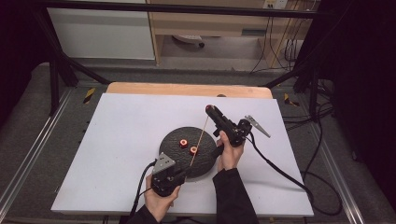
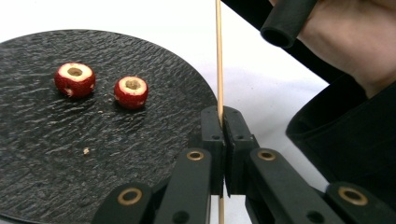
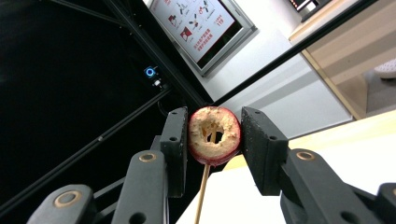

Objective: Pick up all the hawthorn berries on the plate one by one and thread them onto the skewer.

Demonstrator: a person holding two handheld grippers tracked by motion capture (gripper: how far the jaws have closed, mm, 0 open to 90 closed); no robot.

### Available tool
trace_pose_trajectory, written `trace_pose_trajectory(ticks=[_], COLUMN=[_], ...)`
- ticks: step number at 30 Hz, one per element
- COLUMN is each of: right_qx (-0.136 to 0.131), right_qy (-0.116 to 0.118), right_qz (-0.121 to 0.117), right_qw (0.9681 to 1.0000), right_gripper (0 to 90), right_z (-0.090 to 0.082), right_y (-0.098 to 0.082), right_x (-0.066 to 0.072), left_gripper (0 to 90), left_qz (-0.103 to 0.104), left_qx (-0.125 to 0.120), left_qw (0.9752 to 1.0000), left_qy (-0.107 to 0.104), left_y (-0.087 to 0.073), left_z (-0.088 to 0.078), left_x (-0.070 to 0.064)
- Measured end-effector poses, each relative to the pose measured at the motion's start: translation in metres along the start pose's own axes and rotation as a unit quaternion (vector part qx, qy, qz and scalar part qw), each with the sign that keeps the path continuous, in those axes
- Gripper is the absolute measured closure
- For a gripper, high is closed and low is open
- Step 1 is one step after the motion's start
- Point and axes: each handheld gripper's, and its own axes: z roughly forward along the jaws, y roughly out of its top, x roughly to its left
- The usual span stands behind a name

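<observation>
A black round plate (image 1: 175,140) lies on the white table and carries two red cored fruit pieces (image 1: 183,143) (image 1: 194,150); the left gripper view shows them at the plate's far side (image 2: 74,79) (image 2: 131,92). My left gripper (image 1: 187,169) (image 2: 223,116) is shut on the lower part of a thin wooden skewer (image 1: 198,140) (image 2: 218,56), which slants up and away. At the skewer's top end my right gripper (image 1: 209,108) (image 3: 214,133) is shut on a third cored fruit piece (image 3: 214,135). The skewer tip shows through its hole.
The white table top (image 1: 121,140) has bare room left of the plate. A wooden strip (image 1: 187,88) runs along its back edge. Black cables (image 1: 280,172) trail off to the right. Dark frame posts (image 1: 53,70) stand at the far corners.
</observation>
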Motion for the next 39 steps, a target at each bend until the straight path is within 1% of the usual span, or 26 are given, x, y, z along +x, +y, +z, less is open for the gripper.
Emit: trace_pose_trajectory(ticks=[4, 7, 9, 12, 13, 14, 17, 21, 22, 25, 27, 30, 31, 35, 37, 39], right_qx=[0.014, 0.03, 0.036, 0.035, 0.032, 0.03, 0.023, 0.035, 0.036, 0.038, 0.04, 0.038, 0.035, 0.03, 0.027, 0.025], right_qy=[-0.009, -0.02, -0.024, -0.024, -0.022, -0.023, -0.019, -0.013, -0.013, -0.012, -0.013, -0.015, -0.017, -0.02, -0.022, -0.022], right_qz=[0.018, 0.037, 0.049, 0.065, 0.071, 0.078, 0.09, 0.092, 0.092, 0.095, 0.098, 0.102, 0.104, 0.1, 0.089, 0.078], right_qw=[0.9997, 0.9987, 0.9978, 0.997, 0.9967, 0.9962, 0.9955, 0.9951, 0.995, 0.9946, 0.9943, 0.9939, 0.9938, 0.9944, 0.9954, 0.9964], right_gripper=[63.2, 63.2, 63.5, 63.7, 63.7, 63.8, 63.8, 63.8, 63.8, 63.9, 63.8, 63.9, 63.9, 63.9, 63.9, 63.9], right_z=[-0.003, -0.005, -0.007, -0.006, -0.006, -0.006, -0.006, -0.007, -0.007, -0.007, -0.007, -0.007, -0.007, -0.007, -0.007, -0.007], right_y=[0.003, 0.004, 0.005, 0.003, 0.003, 0.002, 0.003, 0.004, 0.004, 0.004, 0.005, 0.006, 0.006, 0.008, 0.007, 0.005], right_x=[-0.003, -0.007, -0.01, -0.01, -0.01, -0.01, -0.01, -0.009, -0.009, -0.009, -0.009, -0.009, -0.009, -0.009, -0.009, -0.01], left_gripper=[88.4, 88.3, 88.3, 88.3, 88.3, 88.4, 88.4, 88.4, 88.4, 88.4, 88.4, 88.5, 88.5, 88.4, 88.4, 88.4], left_qz=[0.005, 0.021, 0.025, 0.033, 0.032, 0.034, 0.034, 0.033, 0.035, 0.035, 0.039, 0.045, 0.043, 0.04, 0.031, 0.029], left_qx=[0.003, 0.001, 0.001, 0.001, 0.002, 0.002, 0.005, 0.002, 0.002, 0.002, 0.002, 0.0, 0.0, -0.005, -0.003, -0.003], left_qw=[0.9999, 0.9994, 0.9992, 0.9989, 0.999, 0.9988, 0.9988, 0.9989, 0.9987, 0.9987, 0.9986, 0.9981, 0.9982, 0.9982, 0.9989, 0.9989], left_qy=[0.01, 0.028, 0.032, 0.034, 0.032, 0.035, 0.034, 0.034, 0.038, 0.036, 0.036, 0.043, 0.041, 0.045, 0.036, 0.036], left_y=[0.0, 0.0, 0.0, -0.001, -0.002, -0.002, -0.004, -0.003, -0.003, -0.004, -0.004, -0.005, -0.006, -0.008, -0.007, -0.007], left_z=[-0.003, -0.007, -0.009, -0.009, -0.008, -0.007, -0.006, -0.006, -0.006, -0.004, -0.003, -0.005, -0.005, -0.007, -0.007, -0.007], left_x=[0.003, 0.006, 0.007, 0.004, 0.002, 0.002, 0.002, 0.002, 0.002, 0.0, -0.002, -0.003, -0.003, -0.001, -0.002, -0.003])
